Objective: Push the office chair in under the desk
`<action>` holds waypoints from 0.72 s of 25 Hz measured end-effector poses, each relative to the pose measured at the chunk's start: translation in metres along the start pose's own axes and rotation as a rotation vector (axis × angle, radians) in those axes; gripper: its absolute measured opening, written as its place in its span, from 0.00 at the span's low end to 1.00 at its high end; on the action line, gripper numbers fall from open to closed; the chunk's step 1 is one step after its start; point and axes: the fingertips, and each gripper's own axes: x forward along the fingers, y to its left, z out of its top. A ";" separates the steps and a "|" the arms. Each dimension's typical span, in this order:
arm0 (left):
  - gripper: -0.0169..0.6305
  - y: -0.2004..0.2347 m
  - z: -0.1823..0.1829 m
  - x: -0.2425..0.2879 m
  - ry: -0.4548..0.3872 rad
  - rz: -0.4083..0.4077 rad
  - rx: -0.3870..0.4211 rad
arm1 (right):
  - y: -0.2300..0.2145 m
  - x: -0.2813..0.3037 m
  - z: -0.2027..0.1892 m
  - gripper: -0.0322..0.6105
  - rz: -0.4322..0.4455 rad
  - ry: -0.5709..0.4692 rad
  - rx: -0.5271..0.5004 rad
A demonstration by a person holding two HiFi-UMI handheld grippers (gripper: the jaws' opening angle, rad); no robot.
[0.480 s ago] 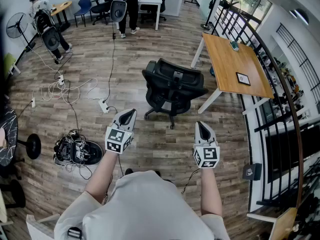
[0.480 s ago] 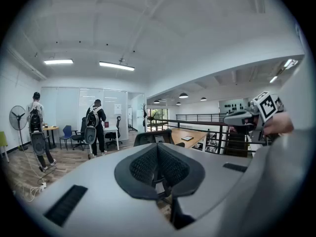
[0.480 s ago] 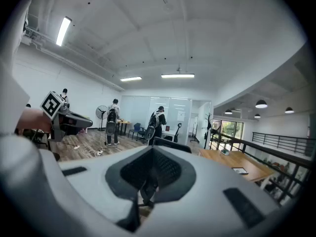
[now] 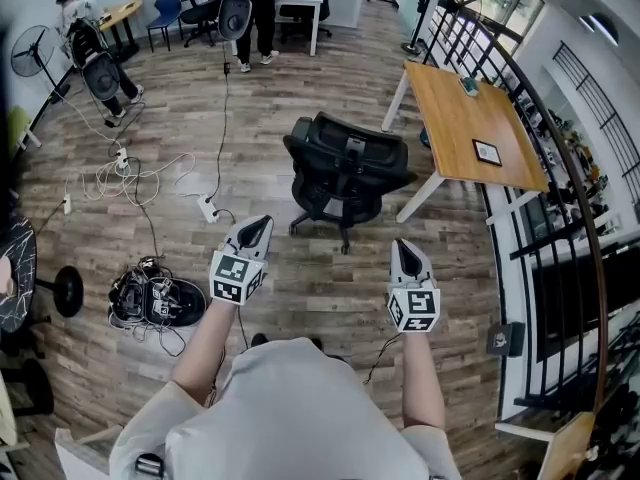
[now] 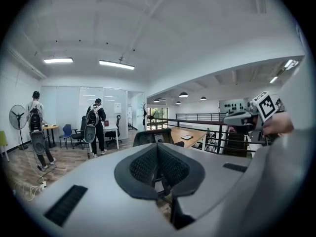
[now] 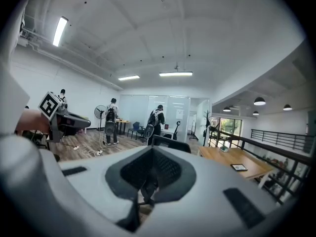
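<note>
- Left tongs (image 4: 258, 230) — jaws pressed together, with nothing between them.
- Right tongs (image 4: 404, 251) — also closed and empty.
- The person holds both out in front, side by side and apart from each other, pointing roughly level toward the chair (image 4: 345, 173).
- The chair is black with a mesh back. It stands on the wood floor (image 4: 300, 298) ahead of the tongs and well clear of both.
- It sits just beside the table (image 4: 455, 118), off the long edge near the closest white leg (image 4: 420, 203), and is not under the top.
- In both gripper views the chair's back faces the tongs.
- The table has a wooden top on white legs, with a railing (image 4: 560, 178) along its far side.
- On the top lie a small dark-framed flat thing (image 4: 487, 154) and, at the far end, a small object (image 4: 469, 90) too small to identify.
- A tangle of cables (image 4: 150, 303) lies on the floor left of the left tongs.
- Two people (image 4: 250, 13) with backpacks stand at the far end of the room.
</note>
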 end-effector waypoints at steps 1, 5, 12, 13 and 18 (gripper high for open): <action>0.02 0.000 0.000 0.001 0.002 0.000 -0.001 | -0.001 0.000 0.000 0.05 0.000 0.001 0.000; 0.02 -0.004 0.001 0.003 0.001 0.001 -0.006 | -0.006 -0.002 0.001 0.05 -0.006 -0.004 0.003; 0.05 -0.012 0.002 0.005 -0.011 0.001 -0.016 | -0.009 -0.006 -0.001 0.06 0.017 -0.019 0.001; 0.06 -0.014 0.001 0.007 -0.011 0.001 -0.017 | -0.010 -0.006 -0.002 0.06 0.020 -0.022 0.003; 0.14 -0.023 -0.002 0.009 -0.008 0.010 -0.023 | -0.019 -0.008 -0.007 0.11 0.019 -0.024 0.008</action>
